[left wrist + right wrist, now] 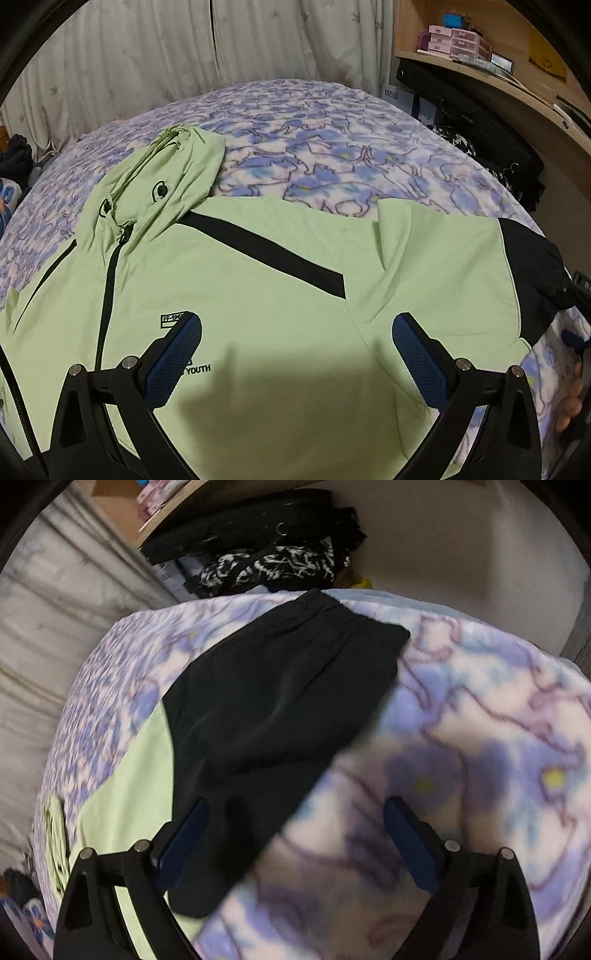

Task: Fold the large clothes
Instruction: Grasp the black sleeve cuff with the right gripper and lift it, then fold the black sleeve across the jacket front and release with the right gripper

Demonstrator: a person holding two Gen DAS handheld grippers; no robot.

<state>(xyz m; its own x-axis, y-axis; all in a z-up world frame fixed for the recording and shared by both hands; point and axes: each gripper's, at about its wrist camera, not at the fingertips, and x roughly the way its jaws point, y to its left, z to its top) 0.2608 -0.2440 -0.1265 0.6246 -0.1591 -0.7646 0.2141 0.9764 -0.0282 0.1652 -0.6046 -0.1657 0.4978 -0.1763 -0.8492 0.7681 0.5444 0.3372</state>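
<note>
Jacket [258, 266], one, pale green, lies face-up on the patterned blanket [332, 147], long axis crosswise, hood [166, 177] far left. Left gripper [297, 332] hangs above the chest, jaws spread wide, holding nothing. One sleeve's black cuff [280, 686] extends rightward; the right gripper [295, 812], nearer it, also gapes empty, the cuff's edge just inside its left pad [184, 834].

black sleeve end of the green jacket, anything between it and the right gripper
Nothing visible does. The right gripper hangs open right over the black sleeve end of the light green hooded jacket, which lies bare on the purple floral fleece blanket.
</note>
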